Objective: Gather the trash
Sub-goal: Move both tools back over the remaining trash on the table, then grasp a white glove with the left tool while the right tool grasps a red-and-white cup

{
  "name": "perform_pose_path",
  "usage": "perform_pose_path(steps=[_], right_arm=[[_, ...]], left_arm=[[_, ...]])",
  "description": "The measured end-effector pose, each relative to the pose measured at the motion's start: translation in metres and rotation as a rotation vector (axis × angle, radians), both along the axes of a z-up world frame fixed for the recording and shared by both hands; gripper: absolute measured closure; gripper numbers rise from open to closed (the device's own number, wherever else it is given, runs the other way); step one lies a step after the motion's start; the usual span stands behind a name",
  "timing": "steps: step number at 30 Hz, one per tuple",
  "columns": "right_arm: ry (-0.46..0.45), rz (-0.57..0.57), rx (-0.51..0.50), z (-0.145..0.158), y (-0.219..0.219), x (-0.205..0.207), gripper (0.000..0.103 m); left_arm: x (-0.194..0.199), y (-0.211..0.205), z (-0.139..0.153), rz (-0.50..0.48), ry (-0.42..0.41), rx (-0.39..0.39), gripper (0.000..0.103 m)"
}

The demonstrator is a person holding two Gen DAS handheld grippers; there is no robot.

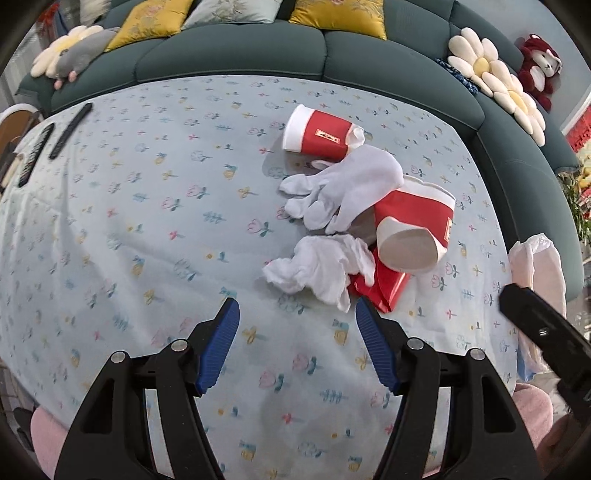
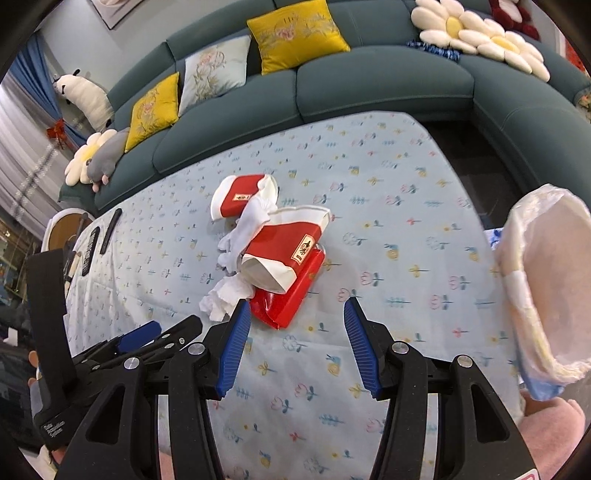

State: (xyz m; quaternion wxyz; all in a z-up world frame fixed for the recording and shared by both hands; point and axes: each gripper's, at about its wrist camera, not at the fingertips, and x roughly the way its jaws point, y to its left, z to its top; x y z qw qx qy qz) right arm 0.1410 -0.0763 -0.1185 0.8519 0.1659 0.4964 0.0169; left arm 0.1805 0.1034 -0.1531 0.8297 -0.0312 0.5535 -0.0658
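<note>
Two red paper cups (image 1: 319,134), white gloves (image 1: 343,192) and a crumpled tissue (image 1: 321,269) lie heaped on the tabletop (image 1: 147,221) ahead of my left hand-held gripper (image 1: 297,339), which is open and empty. From the right, my other hand-held gripper (image 2: 293,343) gapes empty just short of the red wrapper (image 2: 288,299), with the lined bin (image 2: 546,280) off to its right; I should pinch the wrapper's near edge squarely.

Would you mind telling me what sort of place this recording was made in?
Most likely a home living room: a teal sectional sofa with yellow cushions and plush toys curves round a table under a floral tablecloth.
</note>
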Motion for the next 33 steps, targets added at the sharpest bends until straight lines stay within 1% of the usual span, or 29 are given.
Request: perform_pose_path(steps=[1, 3, 5, 6, 7, 10, 14, 16, 18, 19, 20, 21, 22, 23, 24, 25, 26, 27, 29, 33], right_arm=[[0.008, 0.005, 0.0, -0.004, 0.001, 0.004, 0.051], [0.021, 0.009, 0.017, -0.01, 0.004, 0.01, 0.051], [0.032, -0.009, 0.043, -0.015, 0.002, 0.02, 0.051], [0.035, -0.023, 0.056, -0.016, 0.001, 0.025, 0.049], [0.037, -0.039, 0.071, -0.018, -0.002, 0.03, 0.047], [0.057, -0.075, 0.107, -0.026, -0.008, 0.046, 0.046], [0.089, -0.103, 0.149, -0.038, -0.011, 0.067, 0.046], [0.11, -0.105, 0.161, -0.045, -0.008, 0.075, 0.046], [0.134, -0.104, 0.173, -0.053, -0.005, 0.082, 0.046], [0.143, -0.103, 0.181, -0.057, -0.003, 0.083, 0.046], [0.149, -0.102, 0.187, -0.06, -0.002, 0.084, 0.046], [0.157, -0.098, 0.192, -0.063, -0.001, 0.085, 0.048], [0.159, -0.09, 0.203, -0.066, 0.001, 0.085, 0.052], [0.163, -0.078, 0.208, -0.068, 0.003, 0.086, 0.065], [0.165, -0.069, 0.209, -0.069, 0.005, 0.086, 0.072], [0.161, -0.065, 0.21, -0.068, 0.006, 0.084, 0.073], [0.154, -0.062, 0.214, -0.067, 0.007, 0.083, 0.076], [0.151, -0.059, 0.218, -0.065, 0.007, 0.081, 0.077], [0.141, -0.055, 0.23, -0.062, 0.006, 0.078, 0.08], [0.108, -0.059, 0.238, -0.049, 0.001, 0.069, 0.082]], left_arm=[[0.004, -0.001, -0.003, -0.01, 0.006, -0.006, 0.04], [0.013, -0.002, -0.01, -0.03, 0.023, -0.026, 0.029], [0.018, -0.003, -0.015, -0.036, 0.026, -0.038, 0.023], [0.02, -0.003, -0.017, -0.039, 0.029, -0.051, 0.019], [0.022, -0.004, -0.019, -0.041, 0.032, -0.06, 0.016], [0.029, -0.006, -0.025, -0.049, 0.04, -0.093, 0.015], [0.038, -0.011, -0.035, -0.064, 0.06, -0.107, 0.016], [0.042, -0.011, -0.041, -0.067, 0.073, -0.116, 0.022], [0.044, -0.01, -0.046, -0.067, 0.092, -0.141, 0.031], [0.045, -0.009, -0.046, -0.067, 0.095, -0.152, 0.033], [0.046, -0.008, -0.047, -0.069, 0.097, -0.165, 0.038], [0.047, -0.008, -0.048, -0.074, 0.1, -0.174, 0.042], [0.047, -0.008, -0.049, -0.078, 0.104, -0.182, 0.045], [0.048, -0.007, -0.05, -0.08, 0.108, -0.188, 0.054], [0.048, -0.007, -0.051, -0.085, 0.118, -0.197, 0.064], [0.048, -0.006, -0.052, -0.087, 0.122, -0.204, 0.068], [0.048, -0.006, -0.052, -0.085, 0.125, -0.21, 0.072], [0.048, -0.005, -0.052, -0.081, 0.126, -0.218, 0.075], [0.046, -0.005, -0.05, -0.071, 0.125, -0.223, 0.077], [0.036, -0.004, -0.04, -0.06, 0.113, -0.223, 0.079]])
